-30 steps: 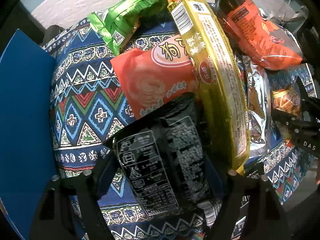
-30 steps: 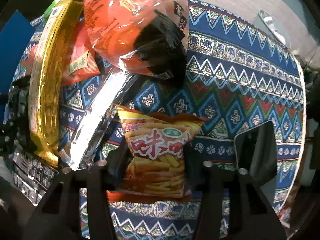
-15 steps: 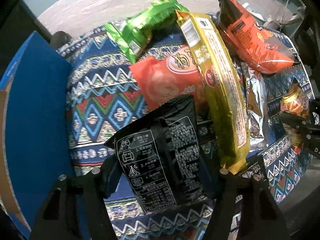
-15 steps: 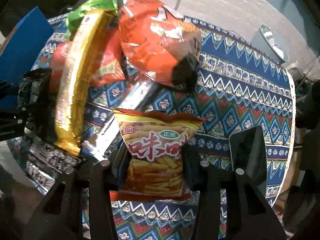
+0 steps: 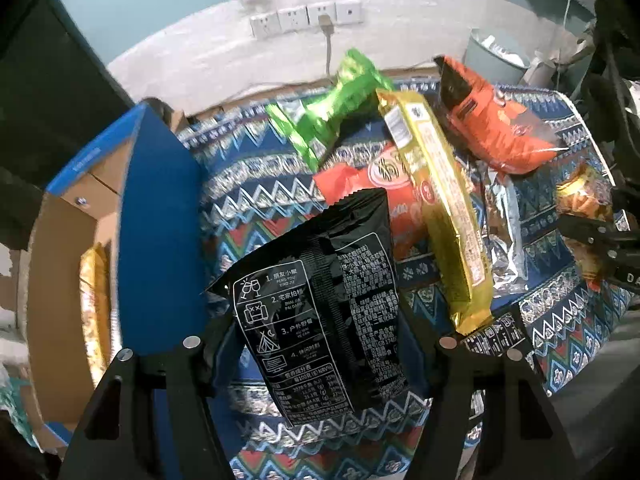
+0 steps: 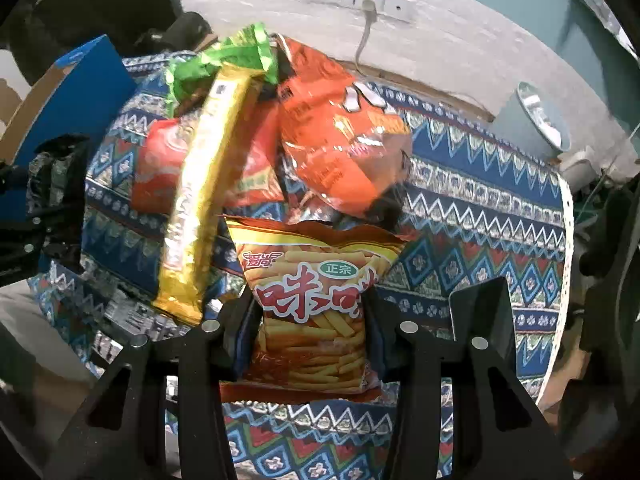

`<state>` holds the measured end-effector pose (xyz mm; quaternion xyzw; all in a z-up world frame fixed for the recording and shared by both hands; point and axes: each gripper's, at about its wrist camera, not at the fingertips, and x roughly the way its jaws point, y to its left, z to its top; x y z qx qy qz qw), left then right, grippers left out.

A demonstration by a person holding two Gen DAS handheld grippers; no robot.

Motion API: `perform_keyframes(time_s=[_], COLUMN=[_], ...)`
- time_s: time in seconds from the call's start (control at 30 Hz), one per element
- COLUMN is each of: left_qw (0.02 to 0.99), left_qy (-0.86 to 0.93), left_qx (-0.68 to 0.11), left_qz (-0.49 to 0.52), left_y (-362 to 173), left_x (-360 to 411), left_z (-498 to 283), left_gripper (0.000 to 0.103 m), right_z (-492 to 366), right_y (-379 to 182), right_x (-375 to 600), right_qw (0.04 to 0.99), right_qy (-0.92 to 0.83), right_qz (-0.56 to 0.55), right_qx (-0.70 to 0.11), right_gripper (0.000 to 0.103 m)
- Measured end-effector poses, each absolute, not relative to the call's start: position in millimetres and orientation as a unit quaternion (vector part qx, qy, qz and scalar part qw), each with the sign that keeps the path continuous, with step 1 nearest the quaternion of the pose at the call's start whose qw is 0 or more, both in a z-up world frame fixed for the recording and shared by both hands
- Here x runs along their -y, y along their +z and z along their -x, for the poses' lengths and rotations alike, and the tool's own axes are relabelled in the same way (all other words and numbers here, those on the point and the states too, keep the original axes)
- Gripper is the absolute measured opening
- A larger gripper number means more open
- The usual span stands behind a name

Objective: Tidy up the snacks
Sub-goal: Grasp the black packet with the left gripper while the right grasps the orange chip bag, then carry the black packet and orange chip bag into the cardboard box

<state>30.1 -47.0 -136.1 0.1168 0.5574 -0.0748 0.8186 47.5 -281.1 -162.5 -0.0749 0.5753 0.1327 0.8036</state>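
Note:
My left gripper (image 5: pixel 316 344) is shut on a black snack bag (image 5: pixel 320 304) and holds it above the patterned cloth. My right gripper (image 6: pixel 308 324) is shut on an orange fries snack bag (image 6: pixel 312 304), also lifted; it shows at the right edge of the left wrist view (image 5: pixel 584 204). On the table lie a long gold packet (image 5: pixel 436 216), a green bag (image 5: pixel 336 100), a red bag (image 5: pixel 360 184), a big orange bag (image 5: pixel 496 128) and a silver bag (image 5: pixel 504 232). A blue cardboard box (image 5: pixel 156 240) stands open at the left, with a yellow packet (image 5: pixel 94 304) inside.
The table is covered by a blue zigzag-patterned cloth (image 6: pixel 480 208). A black phone-like slab (image 6: pixel 480 312) lies on it at the right. A wall with power sockets (image 5: pixel 308 18) is behind the table. A grey bin (image 6: pixel 536 120) stands at the back right.
Both grippers have risen and drawn back with their bags. The left wrist view now takes in the open box at the left and the wall behind.

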Motion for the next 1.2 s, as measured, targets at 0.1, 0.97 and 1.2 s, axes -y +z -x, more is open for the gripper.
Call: perform_keyframes(time_s=[0.1,0.97,1.2], left_qw=[0.828,0.878,0.881], left_qy=[-0.075,-0.043,-0.016], left_qx=[-0.543,-0.462,-0.462], left_qz=[-0.120,-0.119,-0.099], left_y=[-122,-58,-57], left_x=[44,-24,-55], left_z=[-23,-16,-18], left_gripper=[0.068,0.068,0.068], right_z=[-46,-51,-56], right_y=[-154,-99,-89], right_x=[273,197,170], right_qw=[0.808,0.828,0.829], right_qy=[0.137,0.207,0.228], right_qz=[0.077,0.086,0.090], right_qx=[-0.568,-0.513,-0.503], right_gripper=[0.044,0.045,0.044])
